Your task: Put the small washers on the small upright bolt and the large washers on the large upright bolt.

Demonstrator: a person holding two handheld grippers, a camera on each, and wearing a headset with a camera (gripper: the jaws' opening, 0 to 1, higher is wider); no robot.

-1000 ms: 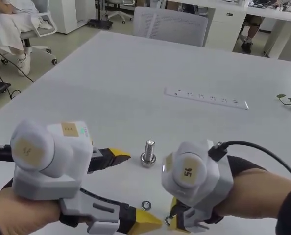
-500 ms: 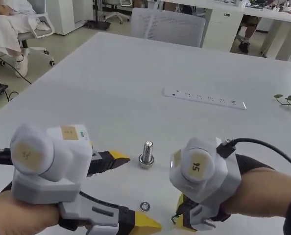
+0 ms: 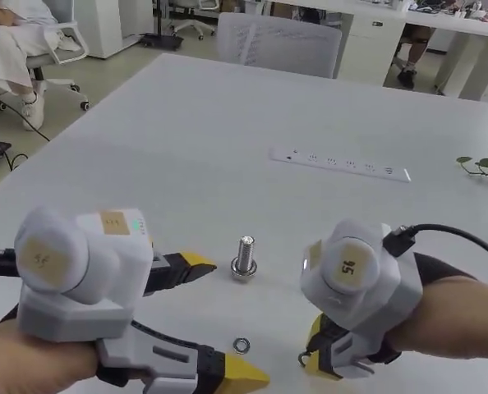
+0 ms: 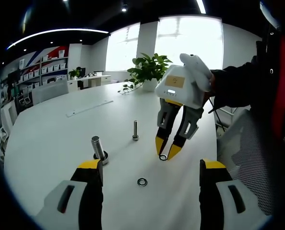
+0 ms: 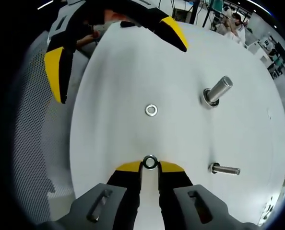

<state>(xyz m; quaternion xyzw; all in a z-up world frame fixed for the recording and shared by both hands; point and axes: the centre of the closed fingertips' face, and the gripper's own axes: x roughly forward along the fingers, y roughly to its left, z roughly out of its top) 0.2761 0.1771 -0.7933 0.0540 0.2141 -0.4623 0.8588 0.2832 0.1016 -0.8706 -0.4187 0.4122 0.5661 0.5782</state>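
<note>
We see a broad white worktop (image 3: 186, 139) carrying everything. The left gripper (image 4: 152, 166) sits low at the near side with its jaws spread wide and nothing between them. It faces across at the right gripper (image 4: 164, 152), whose yellow-tipped jaws point down at the worktop. Those jaws are drawn narrow and pinch a washer (image 5: 150, 162) at their very tips, low over the surface. A long white power strip (image 3: 338, 163) lies farther back, well apart from the rest. The large bolt (image 3: 244, 256) stands upright on its head between the two grippers in the head view, near one tip of the left gripper's jaws. The small bolt (image 4: 135, 130) stands upright beyond it, apart from it. A second washer (image 3: 241, 345) lies flat on the worktop in front of the left gripper's open jaws, near the pinched one but not touching it. We cannot tell whether either washer is small or large.
</note>
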